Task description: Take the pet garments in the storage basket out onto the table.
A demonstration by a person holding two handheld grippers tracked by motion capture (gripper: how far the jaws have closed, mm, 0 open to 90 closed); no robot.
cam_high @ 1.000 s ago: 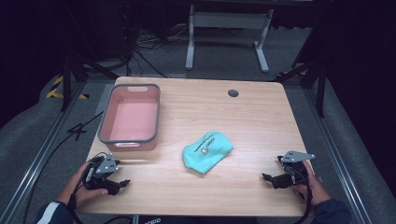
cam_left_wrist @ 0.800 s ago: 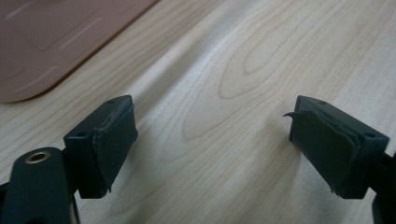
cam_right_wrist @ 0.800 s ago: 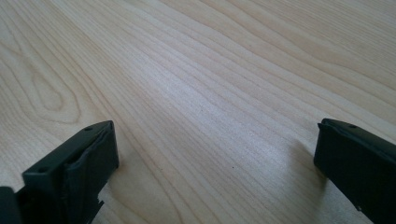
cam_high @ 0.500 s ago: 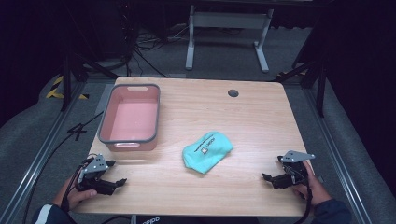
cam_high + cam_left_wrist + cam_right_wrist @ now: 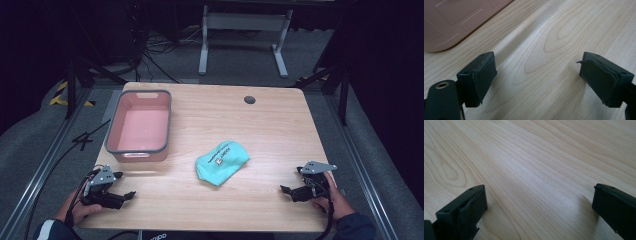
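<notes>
At the near left corner of the wooden table (image 5: 280, 125), the left gripper (image 5: 128, 195) rests low over the wood in the person's left hand (image 5: 82, 210), its jaws pointing toward the table's middle. Those jaws have just been opening and now stand wide apart; in the left gripper view bare wood lies between the pads (image 5: 485, 75), and nothing is held or pinched. Just beyond this gripper and a little to its far side sits the pink bin (image 5: 140, 125) with a grey rim, its corner showing at the upper left of the left gripper view (image 5: 454, 20), near the jaws but apart from them.

At the near right corner, the right gripper (image 5: 286, 190) sits in the right hand (image 5: 334, 197), pointing inward toward the left one. Its jaws are likewise spread wide, with plain table grain between them in the right gripper view, and they grip nothing.

Between the two grippers, and slightly farther out on the table than either, lies the teal cloth pouch (image 5: 221, 161), crumpled, with a small label on top. It is well apart from both sets of jaws, somewhat nearer the right gripper, and just beside the bin's near right corner.
</notes>
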